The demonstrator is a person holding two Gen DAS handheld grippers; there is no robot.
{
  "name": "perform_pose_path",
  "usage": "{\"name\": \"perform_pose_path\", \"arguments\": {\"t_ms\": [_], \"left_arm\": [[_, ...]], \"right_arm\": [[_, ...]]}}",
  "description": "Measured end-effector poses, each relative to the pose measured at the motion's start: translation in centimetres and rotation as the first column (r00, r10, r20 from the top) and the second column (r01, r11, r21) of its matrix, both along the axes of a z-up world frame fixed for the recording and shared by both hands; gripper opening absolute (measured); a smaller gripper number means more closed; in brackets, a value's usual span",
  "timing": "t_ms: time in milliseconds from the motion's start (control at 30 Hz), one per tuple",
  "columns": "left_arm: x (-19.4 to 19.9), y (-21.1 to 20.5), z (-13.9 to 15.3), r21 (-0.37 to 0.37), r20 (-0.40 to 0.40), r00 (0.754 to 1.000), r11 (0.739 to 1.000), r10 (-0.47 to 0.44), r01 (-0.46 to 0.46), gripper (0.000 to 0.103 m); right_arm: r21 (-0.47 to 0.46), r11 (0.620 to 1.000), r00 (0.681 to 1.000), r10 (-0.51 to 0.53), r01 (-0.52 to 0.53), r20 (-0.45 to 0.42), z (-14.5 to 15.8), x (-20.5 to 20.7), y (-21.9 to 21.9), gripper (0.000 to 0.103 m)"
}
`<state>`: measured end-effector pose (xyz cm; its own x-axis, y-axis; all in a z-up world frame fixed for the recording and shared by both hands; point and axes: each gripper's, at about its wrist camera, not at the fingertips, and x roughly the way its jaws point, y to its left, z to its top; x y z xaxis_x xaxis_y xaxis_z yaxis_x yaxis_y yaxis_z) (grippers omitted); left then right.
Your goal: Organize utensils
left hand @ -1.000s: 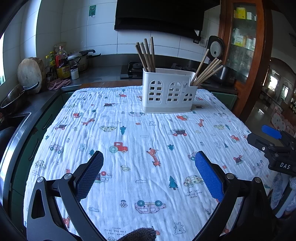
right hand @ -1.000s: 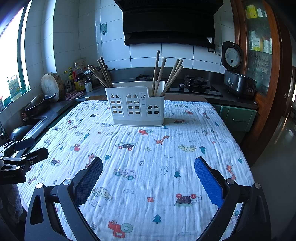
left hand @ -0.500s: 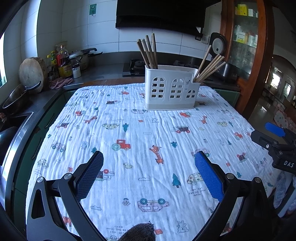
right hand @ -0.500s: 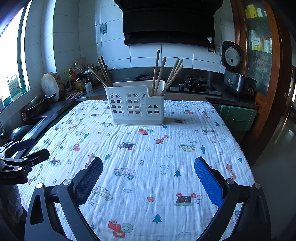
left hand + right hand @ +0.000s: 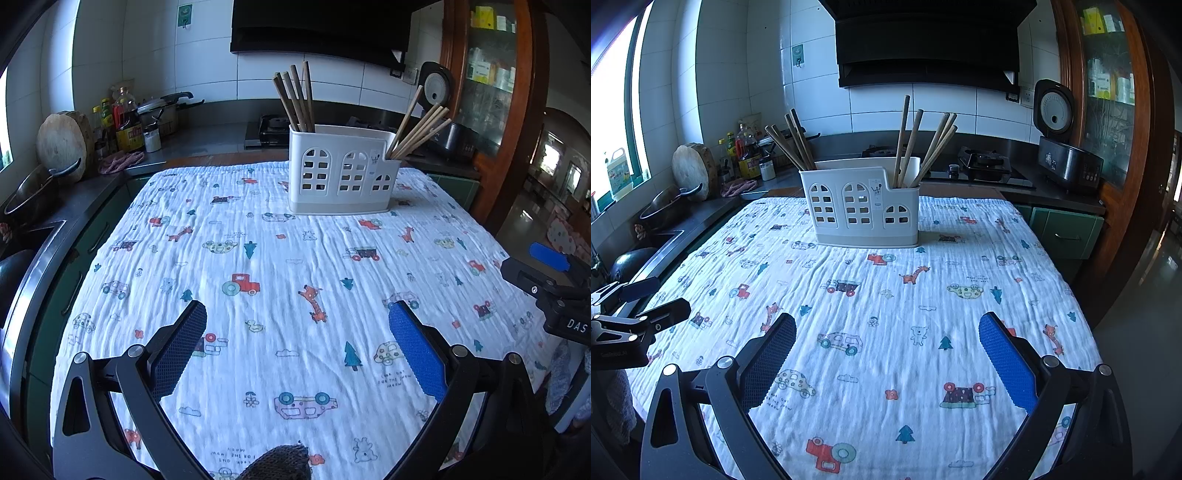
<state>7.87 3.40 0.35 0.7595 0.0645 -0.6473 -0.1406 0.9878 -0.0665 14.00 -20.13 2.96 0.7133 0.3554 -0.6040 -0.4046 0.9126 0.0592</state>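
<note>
Kitchen counters, a stove and white wall tiles are seen behind a tabletop (image 5: pixel 1052 295) covered by a white cloth (image 5: pixel 295 266) printed with cars, giraffes and trees. Toward the far edge of it a white utensil holder (image 5: pixel 341 177) stands upright, with wooden chopsticks in two bundles: one bundle (image 5: pixel 295 98) rises from the left end, another bundle (image 5: pixel 419 129) leans out to the right from the lower right compartment. The left hand-held gripper (image 5: pixel 295 347) is held low over the near part of the cloth with its jaws spread wide and nothing between them; the right hand-held gripper (image 5: pixel 886 354) is likewise spread and empty, well apart from the holder. The chopsticks are judged to be light, stiff and rather smooth, so a single stick could roll or slip between the pads; they would best be taken on the upper shaft, above the holder's rim, and drawn out along their own lean. The holder itself looks light and might shift if pulled sideways.
</note>
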Motion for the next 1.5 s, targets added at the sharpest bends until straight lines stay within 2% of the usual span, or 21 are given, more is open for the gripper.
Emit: {"name": "perform_pose_path", "arguments": {"t_ms": [633, 767, 1500], "left_arm": [[0.0, -0.5, -0.3, -0.001, -0.017, 1.0, 1.0, -0.027, 0.027, 0.098], [0.1, -0.8, -0.5, 0.02, -0.037, 0.999, 1.0, -0.017, 0.018, 0.098], [0.0, -1.2, -0.5, -0.008, -0.031, 0.998, 0.999, -0.051, 0.051, 0.098]], "right_arm": [[-0.001, 1.0, 1.0, 0.001, -0.001, -0.002, -0.2, 0.1, 0.1, 0.096], [-0.001, 1.0, 1.0, 0.001, -0.001, -0.004, -0.2, 0.0, 0.1, 0.096], [-0.001, 1.0, 1.0, 0.001, -0.001, -0.005, -0.1, 0.1, 0.1, 0.096]]}}
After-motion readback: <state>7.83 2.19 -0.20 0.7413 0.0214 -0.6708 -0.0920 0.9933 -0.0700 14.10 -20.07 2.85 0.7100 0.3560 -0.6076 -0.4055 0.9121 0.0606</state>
